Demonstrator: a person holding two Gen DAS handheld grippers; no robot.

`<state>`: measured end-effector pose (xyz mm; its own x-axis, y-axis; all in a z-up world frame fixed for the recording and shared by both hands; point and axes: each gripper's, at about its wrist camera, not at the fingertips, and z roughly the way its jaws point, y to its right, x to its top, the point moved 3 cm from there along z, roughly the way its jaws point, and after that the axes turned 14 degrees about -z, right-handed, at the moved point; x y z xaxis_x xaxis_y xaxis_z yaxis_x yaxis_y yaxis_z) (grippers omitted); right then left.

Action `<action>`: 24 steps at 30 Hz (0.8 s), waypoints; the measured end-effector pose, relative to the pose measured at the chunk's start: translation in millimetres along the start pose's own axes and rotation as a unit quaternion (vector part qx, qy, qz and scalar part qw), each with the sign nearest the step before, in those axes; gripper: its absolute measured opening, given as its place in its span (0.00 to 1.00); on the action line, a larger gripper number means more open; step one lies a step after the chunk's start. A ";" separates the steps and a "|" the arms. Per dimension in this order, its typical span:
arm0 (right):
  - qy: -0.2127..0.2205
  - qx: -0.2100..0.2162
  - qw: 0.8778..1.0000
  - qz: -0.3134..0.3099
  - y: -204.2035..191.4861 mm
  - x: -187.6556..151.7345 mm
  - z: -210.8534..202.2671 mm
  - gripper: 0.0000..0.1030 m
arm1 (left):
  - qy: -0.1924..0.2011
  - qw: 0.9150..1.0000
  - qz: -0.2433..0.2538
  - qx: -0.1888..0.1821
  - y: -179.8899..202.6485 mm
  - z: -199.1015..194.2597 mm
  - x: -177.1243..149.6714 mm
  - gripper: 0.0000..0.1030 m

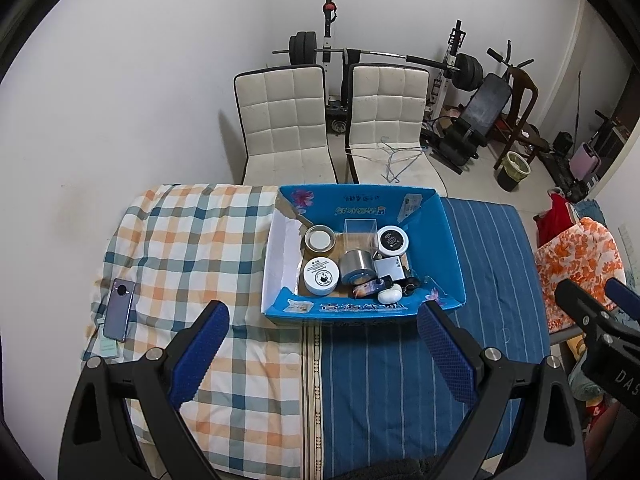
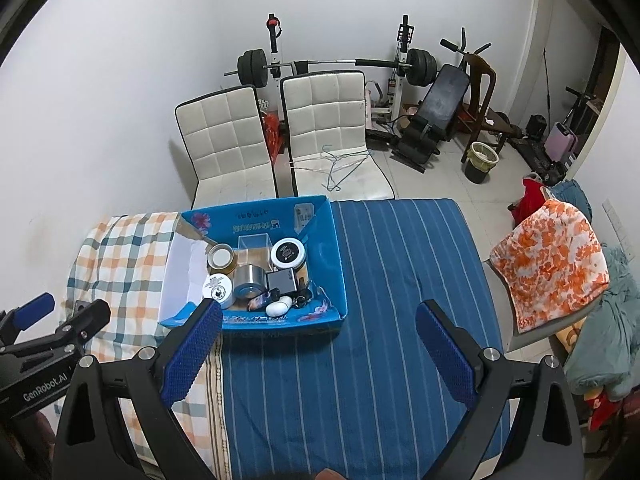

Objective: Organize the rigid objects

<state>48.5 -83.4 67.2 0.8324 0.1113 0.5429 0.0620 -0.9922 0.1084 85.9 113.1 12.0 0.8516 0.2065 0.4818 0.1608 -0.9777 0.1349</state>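
Note:
A blue cardboard box sits on a table covered with checked and blue striped cloths. Inside lie several rigid items: a white jar, a silver tape roll, a black-lidded jar, a gold-rimmed tin, a clear plastic box and a white earbud case. A purple phone lies on the checked cloth at the left. My left gripper hangs open above the table just before the box. My right gripper is open too, empty, over the striped cloth.
Two white padded chairs stand behind the table, one with wire hangers on its seat. A barbell rack and bench fill the far wall. An orange floral cloth drapes a chair on the right.

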 end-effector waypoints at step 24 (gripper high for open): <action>-0.008 -0.004 1.000 0.003 -2.2 2.9 13.9 0.97 | -0.004 1.000 -0.007 -0.004 -6.3 8.6 1.7 0.94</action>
<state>58.4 -81.7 57.0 0.8415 0.1048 0.5300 0.0524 -0.9922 0.1129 90.7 119.3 4.5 0.8530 0.2194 0.4735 0.1679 -0.9745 0.1491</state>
